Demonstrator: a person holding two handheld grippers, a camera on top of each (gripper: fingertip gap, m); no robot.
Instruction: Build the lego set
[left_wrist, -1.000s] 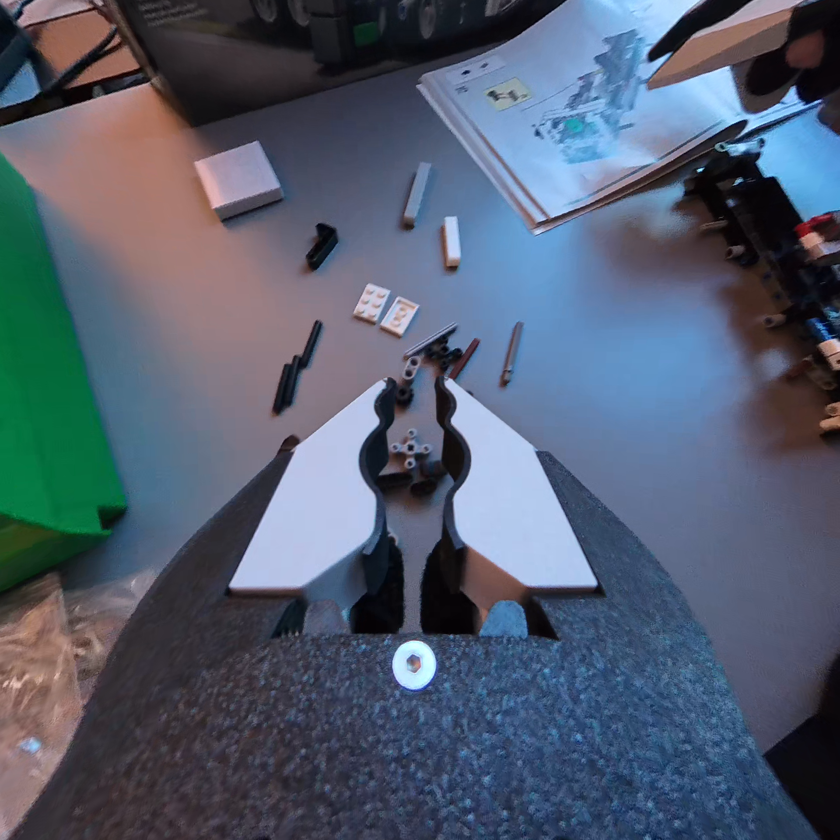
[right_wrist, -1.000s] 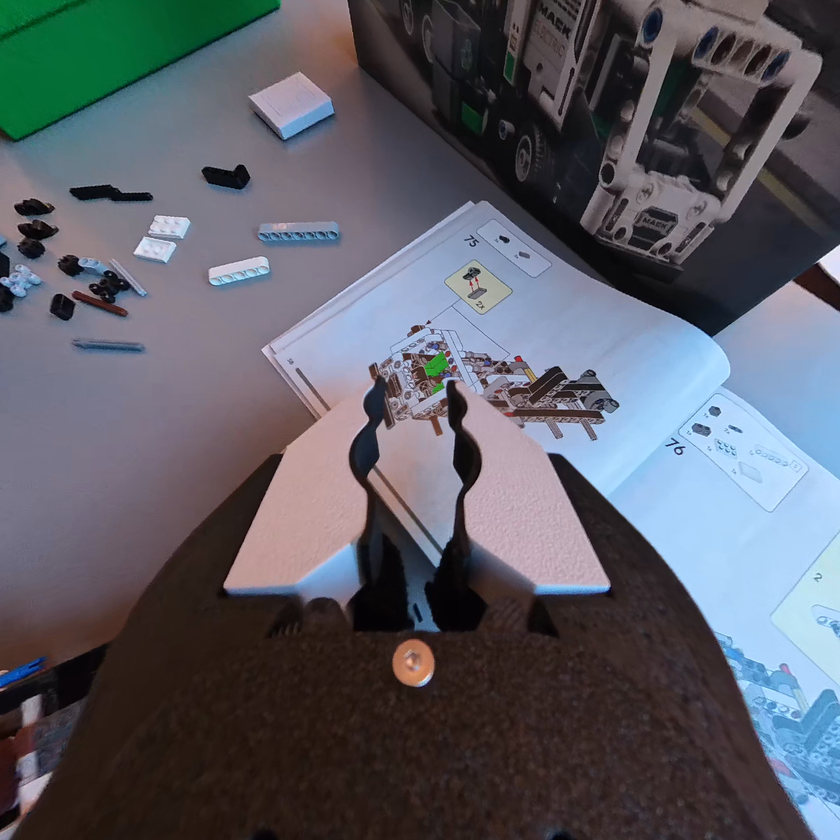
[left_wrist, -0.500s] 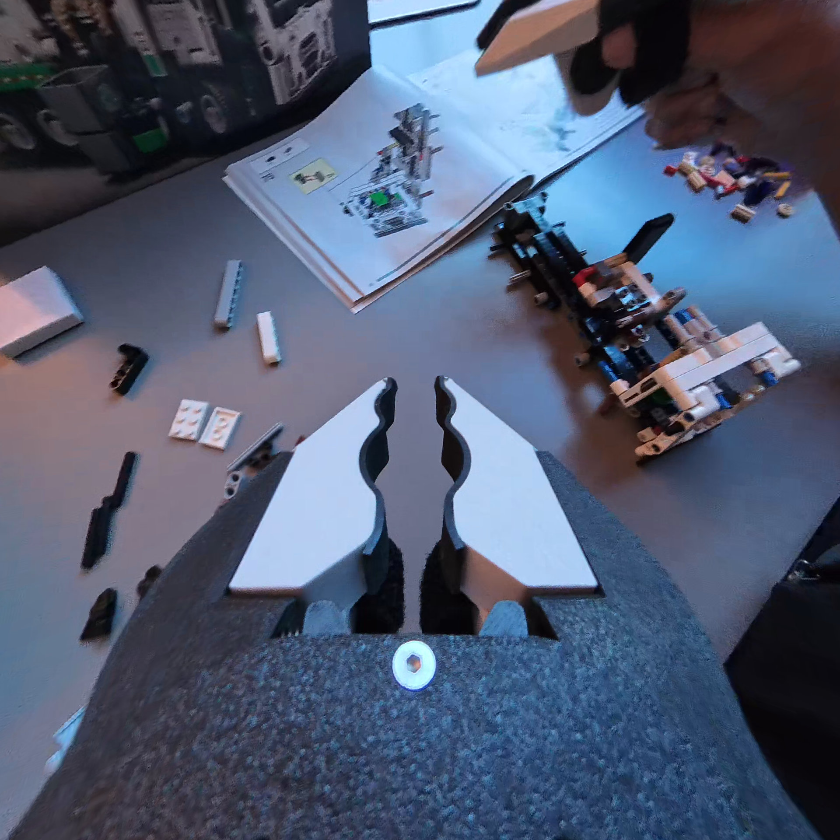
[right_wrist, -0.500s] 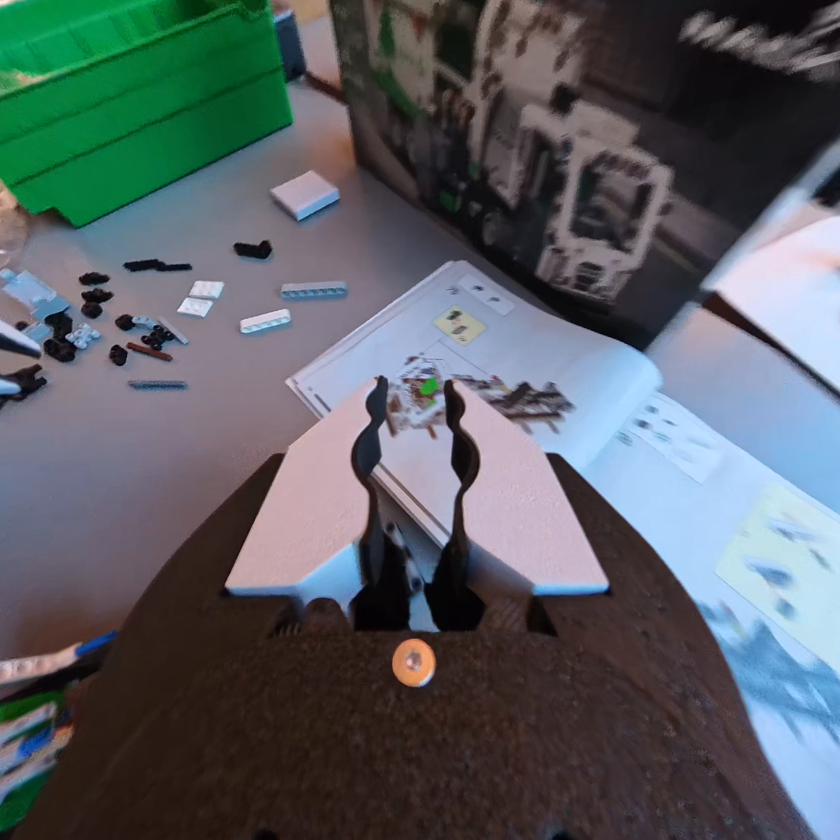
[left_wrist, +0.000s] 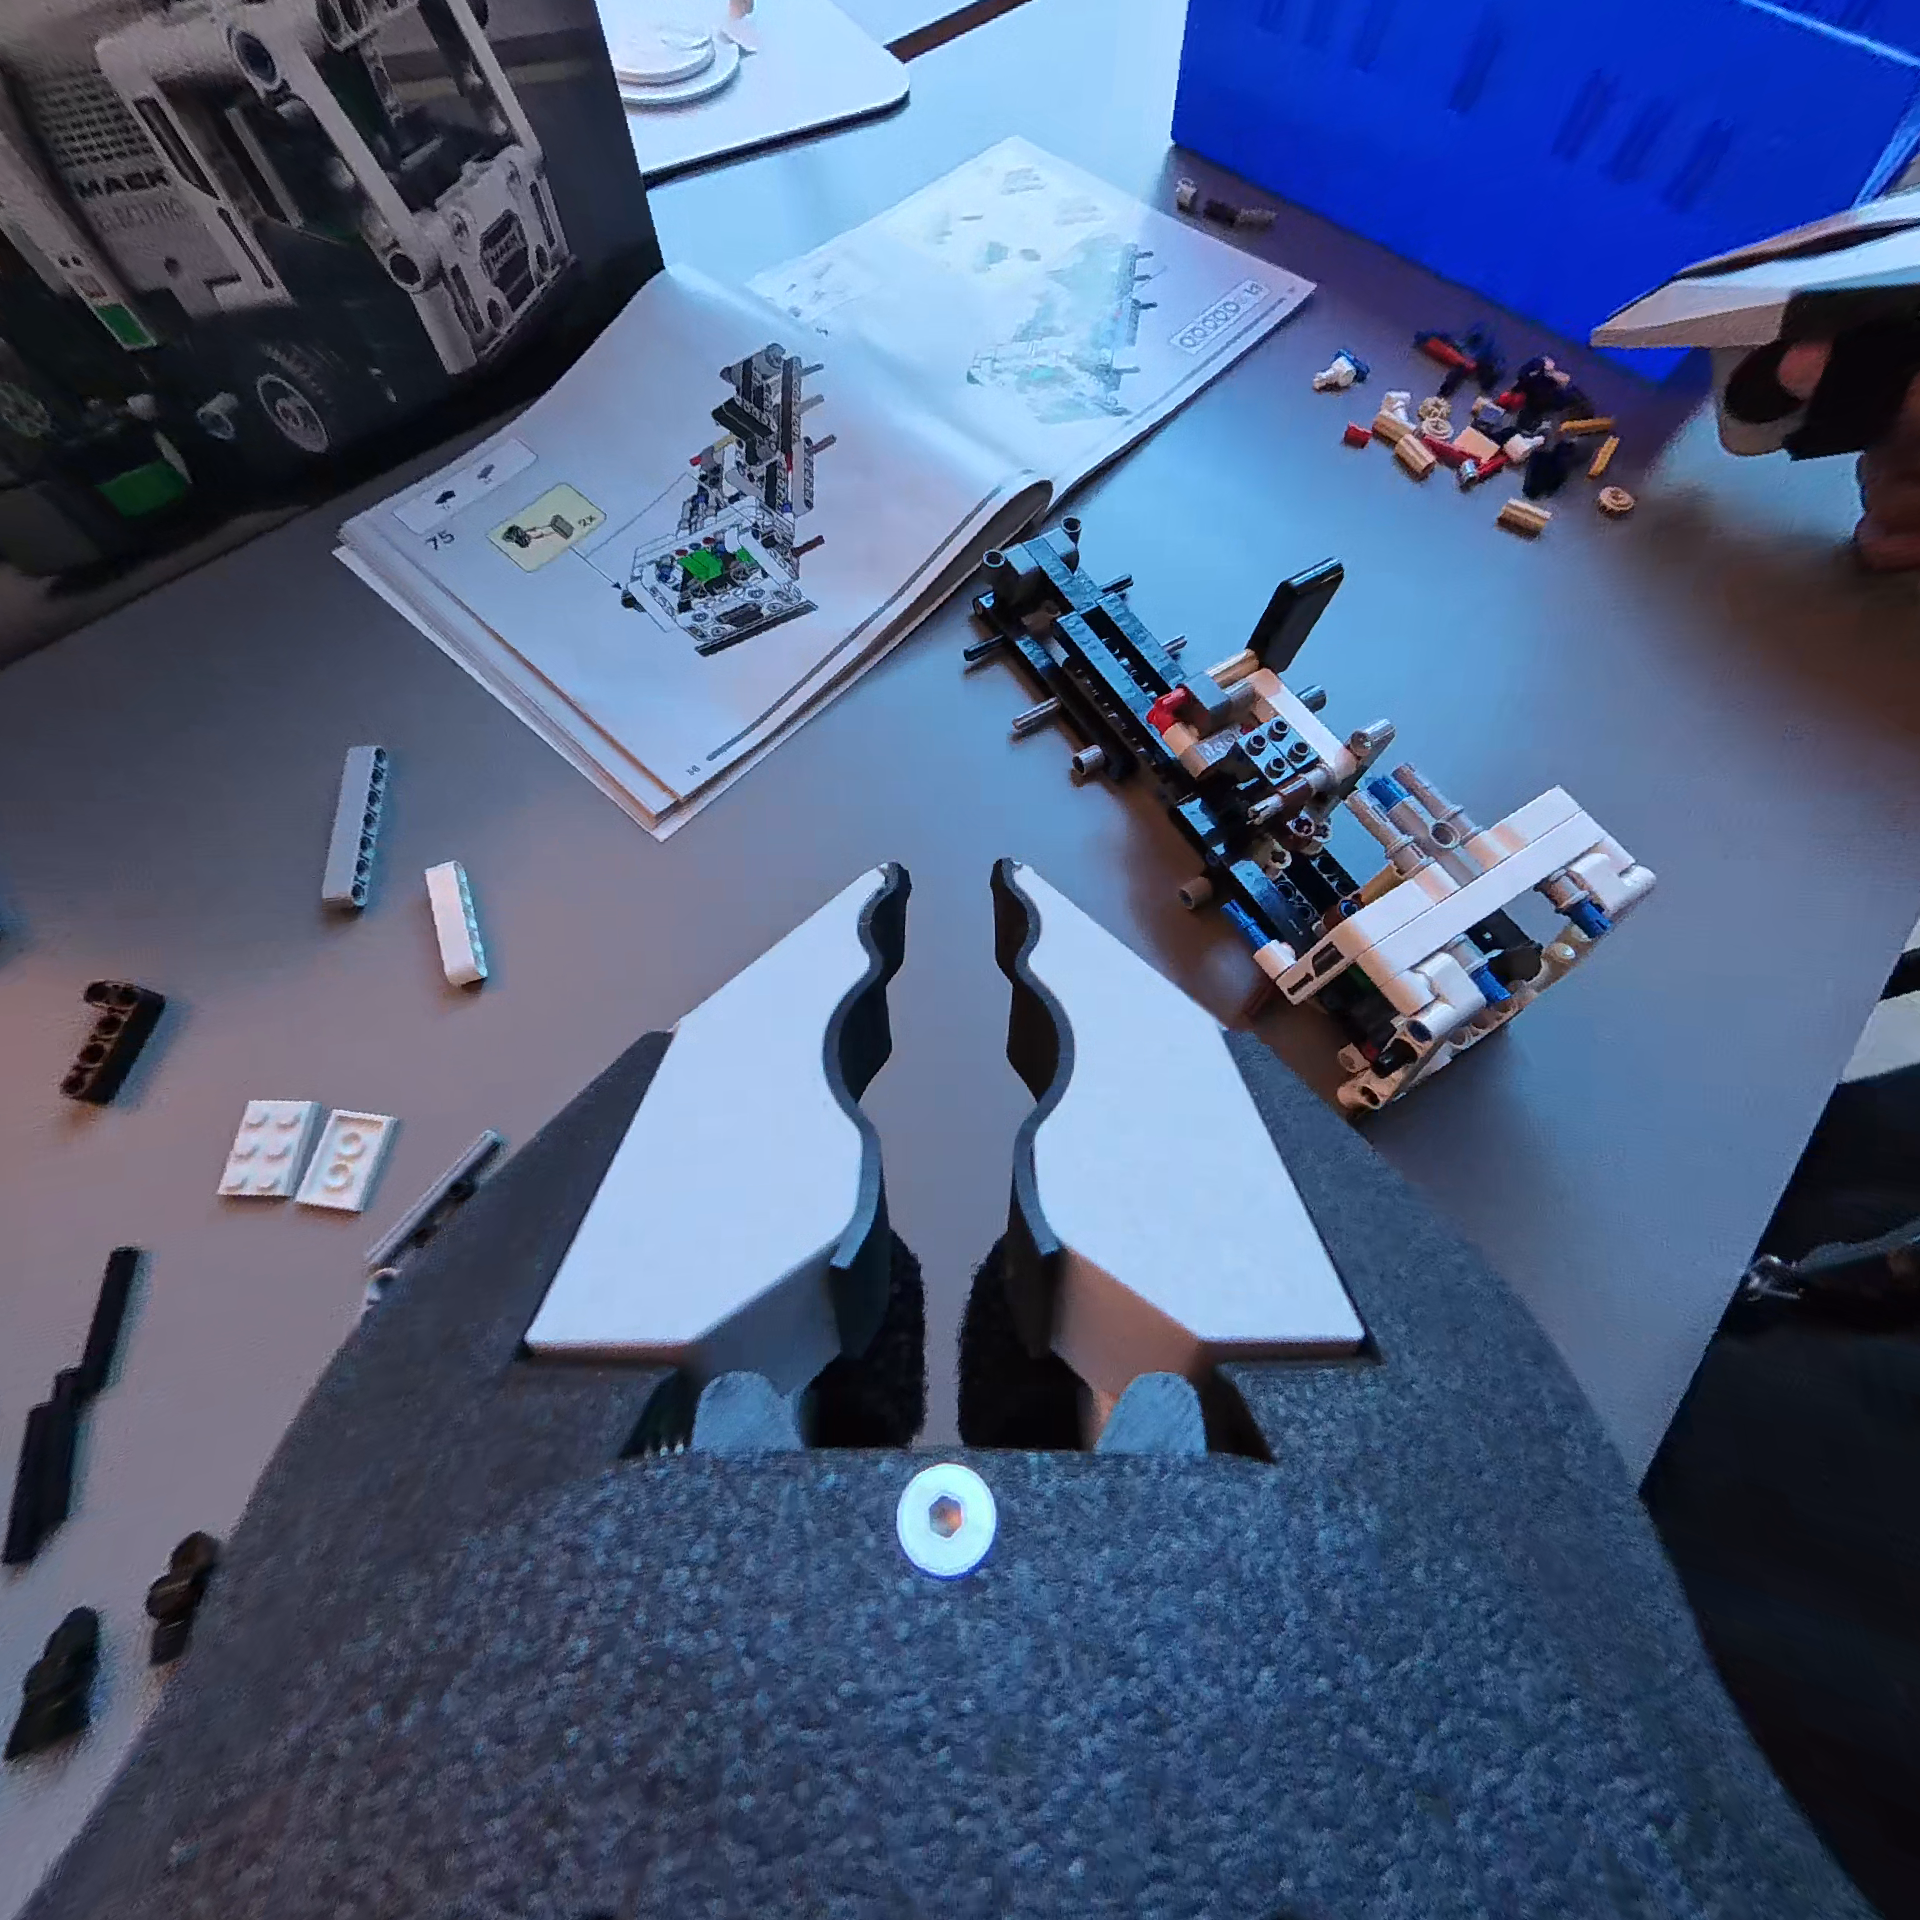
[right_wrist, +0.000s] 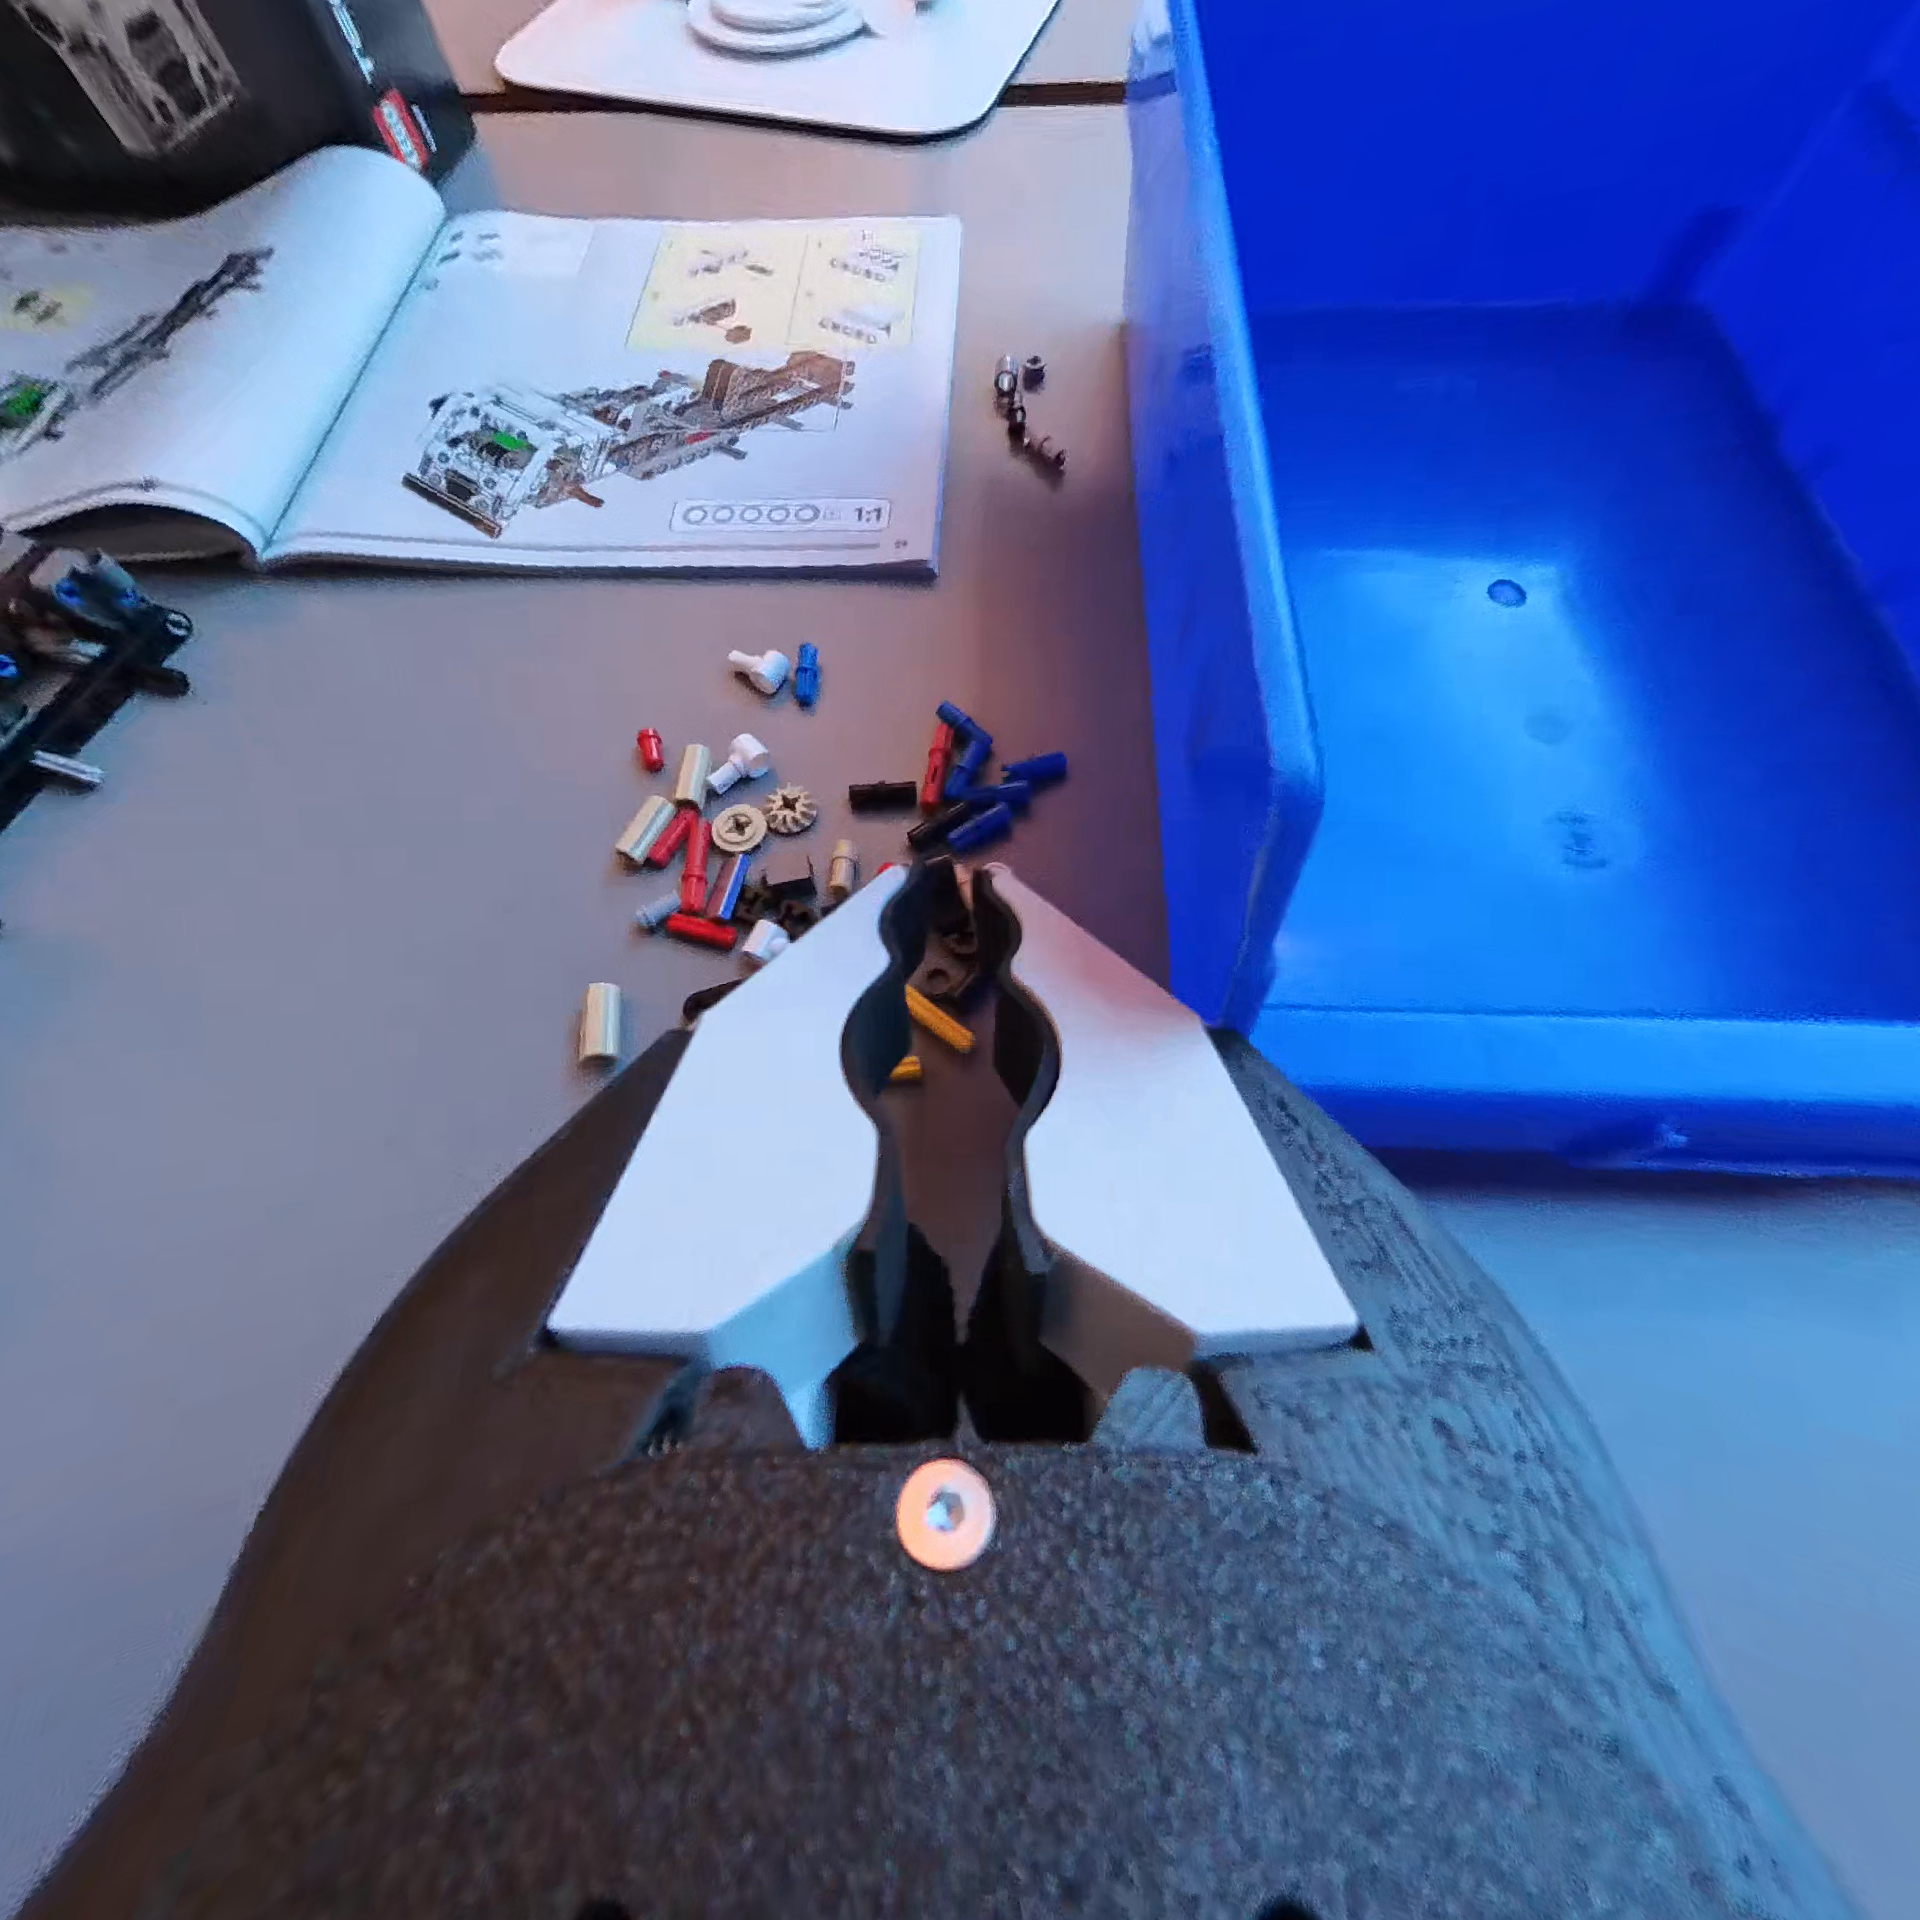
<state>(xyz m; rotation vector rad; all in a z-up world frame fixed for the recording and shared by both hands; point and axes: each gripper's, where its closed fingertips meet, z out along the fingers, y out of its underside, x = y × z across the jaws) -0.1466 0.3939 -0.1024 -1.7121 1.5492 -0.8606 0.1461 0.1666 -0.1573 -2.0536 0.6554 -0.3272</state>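
Observation:
The partly built black and white lego chassis (left_wrist: 1299, 831) lies on the grey table, right of and just beyond my left gripper (left_wrist: 951, 873), which is open and empty above bare table. The open instruction booklet (left_wrist: 727, 468) lies behind it. My right gripper (right_wrist: 945, 873) is open with a narrow gap, low over the near edge of a pile of small coloured pins and gears (right_wrist: 790, 821). Black and yellow pieces (right_wrist: 940, 1023) show on the table between its jaws. The pile (left_wrist: 1475, 426) and the right gripper (left_wrist: 1766, 301) also show in the left wrist view.
A blue bin (right_wrist: 1226, 727) stands right of the pile. The set's box (left_wrist: 260, 208) stands at the back left. Loose parts lie to the left: a grey beam (left_wrist: 353, 826), a white beam (left_wrist: 455, 923), white plates (left_wrist: 307, 1153), black pieces (left_wrist: 109, 1039). Tip to tip, the grippers are about 40 cm apart.
My left gripper swung right, from over the loose parts to beside the chassis. My right gripper moved right from the booklet to the pile by the blue bin, and its jaws narrowed.

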